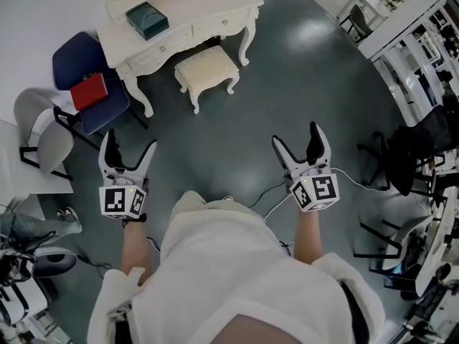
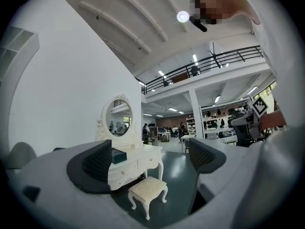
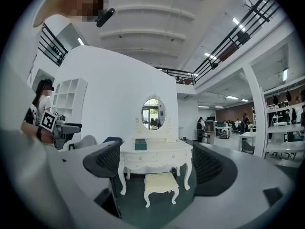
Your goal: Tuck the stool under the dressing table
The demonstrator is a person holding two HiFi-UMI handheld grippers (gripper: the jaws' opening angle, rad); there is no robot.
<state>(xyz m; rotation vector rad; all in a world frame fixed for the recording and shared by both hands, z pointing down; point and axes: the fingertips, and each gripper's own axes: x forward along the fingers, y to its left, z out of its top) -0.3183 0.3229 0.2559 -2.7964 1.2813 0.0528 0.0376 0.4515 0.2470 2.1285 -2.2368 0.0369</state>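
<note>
A cream stool with carved legs stands on the dark floor just in front of the white dressing table, partly under its front edge. The stool shows low between the jaws in the left gripper view, and the stool sits centred before the table in the right gripper view. My left gripper and right gripper are both open and empty, held side by side well short of the stool, pointing at it. A green box lies on the tabletop, below an oval mirror.
A blue chair with a red item on its seat stands left of the table, with a grey chair beside it. Black office chairs and desks line the right. Cables trail on the floor near my feet.
</note>
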